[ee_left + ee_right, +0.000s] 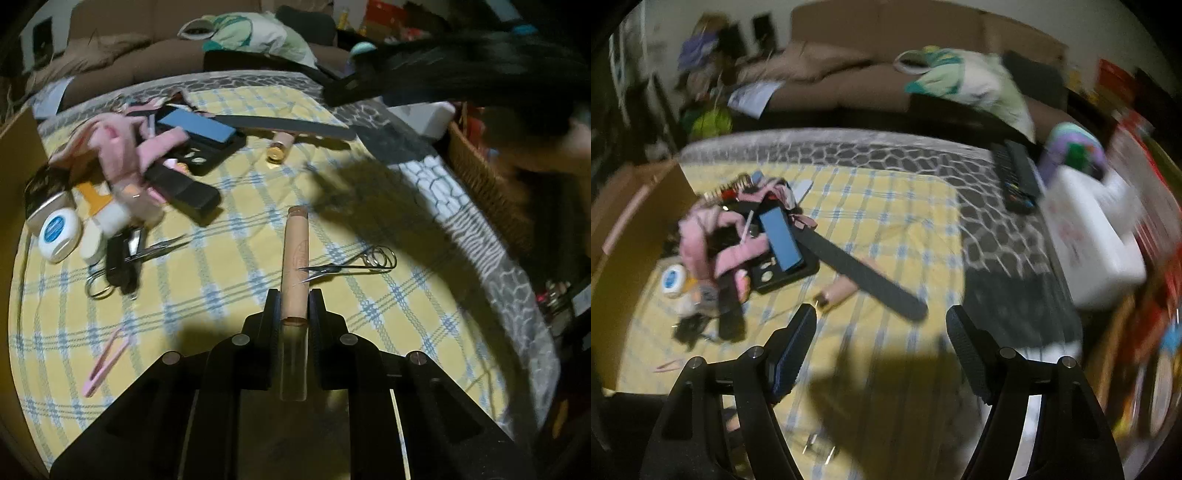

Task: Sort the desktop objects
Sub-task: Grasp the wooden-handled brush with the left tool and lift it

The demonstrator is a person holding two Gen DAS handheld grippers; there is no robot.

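The left gripper (293,295) is clamped on a slim beige cosmetic tube (294,258); both jaws press the tube's flanks near its cap end. The tube's long axis runs straight forward along the fingers, so its far end projects out over the yellow plaid cloth (236,206), above the tips of a pair of small scissors (354,264) lying just right of it. The right gripper (881,317) is empty, its jaws spread wide, over bare cloth. Ahead of the left jaws and to their left sits the clutter pile: a pink plush toy (122,147), a blue buffing block (197,125) and a long black nail file (280,125). A second, shorter gold-capped tube (280,147) lies ahead near the file. Judged from this layout, the left hand governs placement; the tube must be set down lengthwise, clear of the scissors.
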